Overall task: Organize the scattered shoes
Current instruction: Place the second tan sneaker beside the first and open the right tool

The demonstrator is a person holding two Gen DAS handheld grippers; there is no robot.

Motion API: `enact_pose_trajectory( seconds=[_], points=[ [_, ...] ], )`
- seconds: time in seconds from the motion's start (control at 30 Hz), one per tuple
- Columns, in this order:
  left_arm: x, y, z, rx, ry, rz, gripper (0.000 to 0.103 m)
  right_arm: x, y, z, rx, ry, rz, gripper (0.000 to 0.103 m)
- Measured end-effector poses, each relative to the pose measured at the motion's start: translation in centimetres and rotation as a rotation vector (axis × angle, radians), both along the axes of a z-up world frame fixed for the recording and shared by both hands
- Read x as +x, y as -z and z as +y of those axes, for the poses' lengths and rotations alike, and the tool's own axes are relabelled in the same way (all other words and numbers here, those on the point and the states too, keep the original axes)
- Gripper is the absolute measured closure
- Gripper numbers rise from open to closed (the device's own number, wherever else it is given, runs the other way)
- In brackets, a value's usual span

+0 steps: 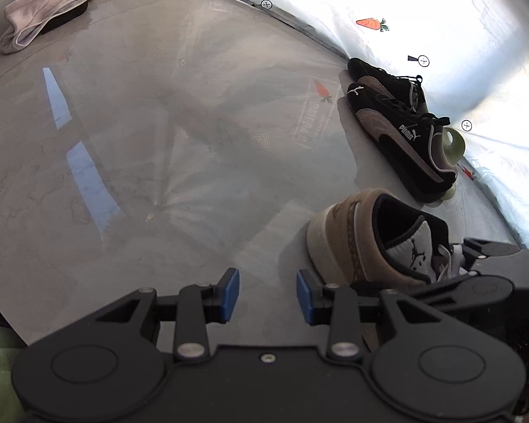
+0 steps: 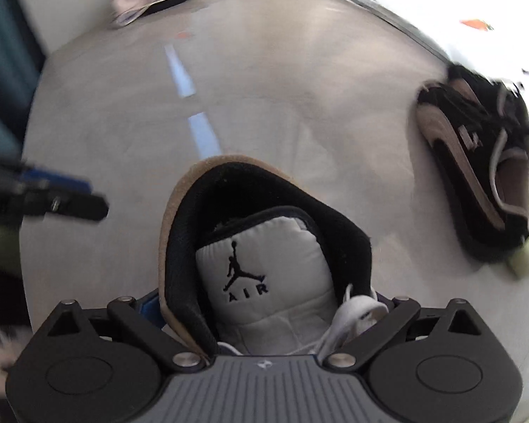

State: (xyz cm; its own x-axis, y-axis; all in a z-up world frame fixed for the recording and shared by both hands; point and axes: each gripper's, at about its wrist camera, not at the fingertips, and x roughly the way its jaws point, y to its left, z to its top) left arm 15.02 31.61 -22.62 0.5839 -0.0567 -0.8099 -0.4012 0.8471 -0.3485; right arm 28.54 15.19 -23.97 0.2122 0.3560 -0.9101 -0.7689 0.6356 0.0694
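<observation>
Right wrist view: right claw straddles the Jordan sneaker, apparently clamped for carrying; left claw gapes empty beside it

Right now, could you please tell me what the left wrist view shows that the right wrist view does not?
Only the left wrist view shows the left gripper open and empty, and the Puma lettering on the black Puma pair.

Only the right wrist view shows the Jordan sneaker tongue logo head-on, with the right gripper closed on the shoe.

Both show the Jordan sneaker, the Puma pair, the pink slipper and the carrot sticker.
</observation>
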Motion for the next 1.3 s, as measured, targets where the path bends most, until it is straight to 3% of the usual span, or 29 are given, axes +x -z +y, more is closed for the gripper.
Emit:
enact_pose_trajectory(
  seconds=[0.07, 0.17, 0.27, 0.37, 0.43, 0.6, 1.0, 1.3],
  points=[
    [-0.1, -0.3, -0.3, 0.011, 0.015, -0.011, 0.066, 0.5, 0.1, -0.5, 0.049, 0.178, 0.057, 0.004],
    [-0.2, 0.0, -0.3, 0.009, 0.025, -0.008, 0.065, 0.2, -0.3, -2.2, 0.140, 0.273, 0.095, 0.004],
    [0.0, 0.4, 0.0, -0.004, 0.025, 0.002, 0.065, -0.9, -0.6, -3.9, 0.175, 0.276, 0.058, 0.004],
    [0.2, 0.3, 0.1, -0.018, 0.028, -0.007, 0.065, -1.3, 0.3, -3.5, 0.138, 0.268, 0.051, 0.005],
    [0.2, 0.0, -0.1, -0.010, 0.036, -0.014, 0.065, -1.2, 1.2, -3.0, 0.124, 0.290, 0.028, 0.011],
    [-0.3, -0.5, -0.5, 0.020, 0.053, -0.024, 0.065, -2.9, 1.5, -3.6, 0.165, 0.486, -0.005, 0.018],
    [0.0, -0.8, -1.4, 0.022, 0.098, -0.027, 0.065, -4.9, 2.0, -10.1, 0.165, 0.783, -0.029, 0.019],
    [0.1, -1.1, -3.0, 0.040, 0.158, -0.033, 0.065, -5.8, 2.1, -13.0, 0.170, 0.923, -0.029, 0.021]
  ],
)
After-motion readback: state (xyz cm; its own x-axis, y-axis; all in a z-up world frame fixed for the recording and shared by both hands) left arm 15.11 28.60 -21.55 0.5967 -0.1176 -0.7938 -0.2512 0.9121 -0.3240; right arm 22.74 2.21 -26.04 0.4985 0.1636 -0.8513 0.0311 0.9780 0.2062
